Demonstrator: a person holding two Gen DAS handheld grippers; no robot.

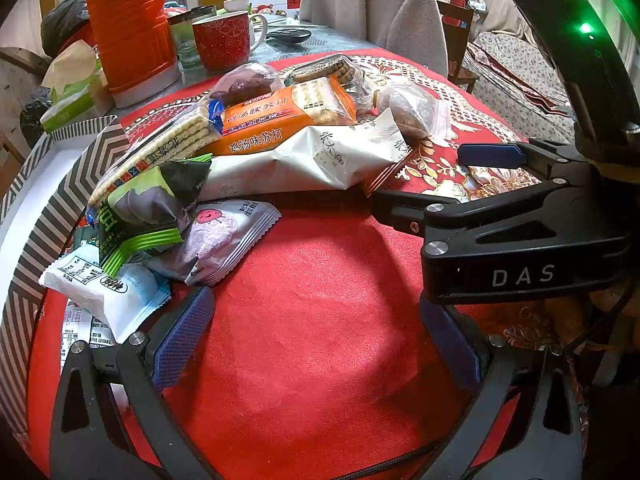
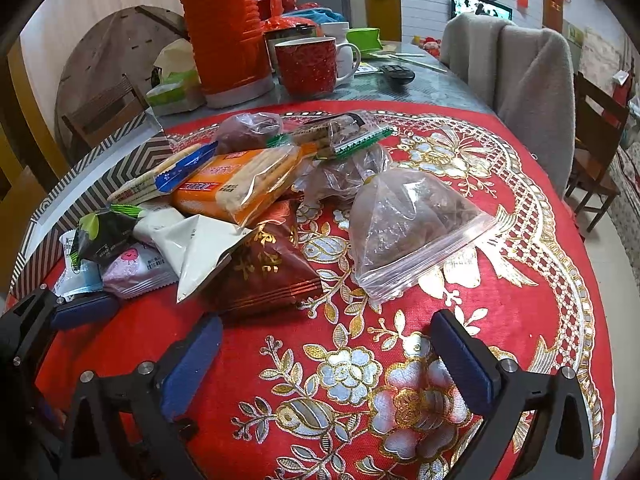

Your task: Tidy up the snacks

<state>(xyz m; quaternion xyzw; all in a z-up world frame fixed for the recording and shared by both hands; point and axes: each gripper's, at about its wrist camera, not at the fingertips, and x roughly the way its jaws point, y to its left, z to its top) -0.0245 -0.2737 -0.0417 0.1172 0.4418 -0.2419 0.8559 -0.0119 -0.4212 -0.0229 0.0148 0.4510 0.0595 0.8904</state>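
Note:
A heap of snack packets lies on the red embroidered tablecloth point(image 2: 400, 400). It holds an orange cracker pack point(image 1: 280, 120), a white packet point(image 1: 304, 160), a green and black packet point(image 1: 140, 208), a pink packet point(image 1: 224, 236) and a dark red packet point(image 2: 264, 276). To the right of the heap lies a clear zip bag point(image 2: 408, 232) of brown snacks. My left gripper point(image 1: 320, 320) is open over bare cloth, its left pad beside a blue and white packet point(image 1: 104, 288). My right gripper point(image 2: 328, 344) is open wide and empty, just short of the dark red packet and the zip bag.
A black and white striped box point(image 1: 60, 184) borders the heap on the left. Behind it stand a tall orange stack point(image 2: 224, 28), a red mug point(image 2: 310, 66), a tissue pack point(image 2: 172, 88) and a remote point(image 2: 396, 72). A chair with a grey cover point(image 2: 520, 76) stands at the far right.

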